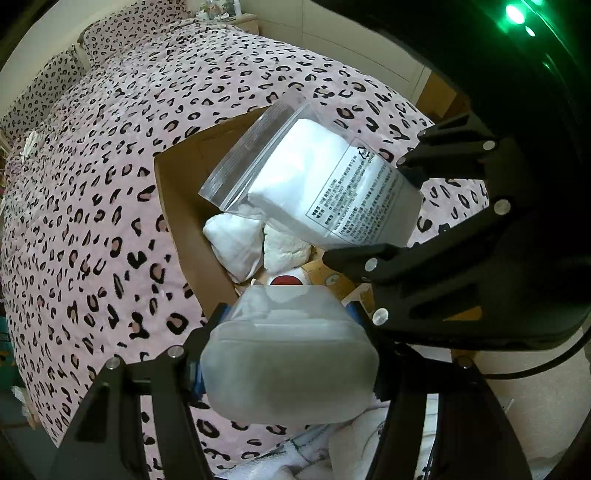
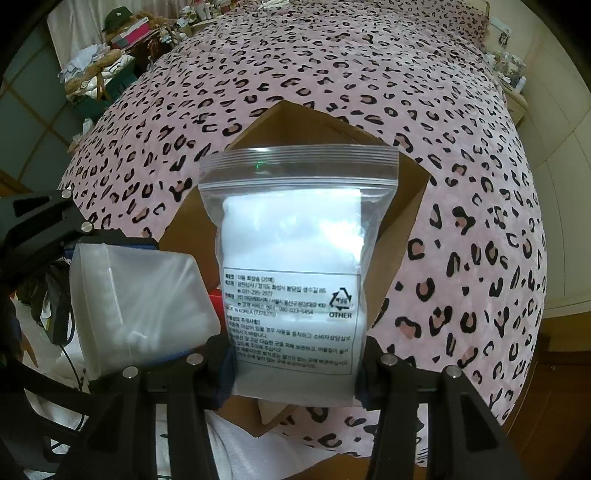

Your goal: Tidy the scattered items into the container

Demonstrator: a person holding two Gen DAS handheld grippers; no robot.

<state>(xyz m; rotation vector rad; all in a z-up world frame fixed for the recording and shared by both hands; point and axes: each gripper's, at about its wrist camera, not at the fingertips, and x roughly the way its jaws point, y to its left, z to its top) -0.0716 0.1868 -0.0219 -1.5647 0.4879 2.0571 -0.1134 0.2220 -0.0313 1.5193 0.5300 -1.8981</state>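
Note:
An open cardboard box (image 1: 173,206) (image 2: 406,206) sits on the bed. My left gripper (image 1: 286,319) is shut on a frosted plastic case (image 1: 291,362) just above the box's near edge. In the right wrist view the same case (image 2: 140,295) shows at the left in the left gripper (image 2: 147,295). My right gripper (image 2: 295,360) is shut on the bottom of a clear zip bag of white pads (image 2: 295,240), which hangs over the box opening. The left wrist view shows that bag (image 1: 317,184) and the right gripper (image 1: 373,210) at the right. White soft bundles (image 1: 236,243) and a red-topped item (image 1: 286,280) lie inside.
A pink leopard-print bedspread (image 1: 92,221) (image 2: 461,184) covers the bed all around the box. Pillows (image 1: 110,33) lie at the far end. Cluttered shelves (image 2: 107,62) stand beyond the bed's corner. White cloth (image 2: 37,332) and a cable lie below the left gripper.

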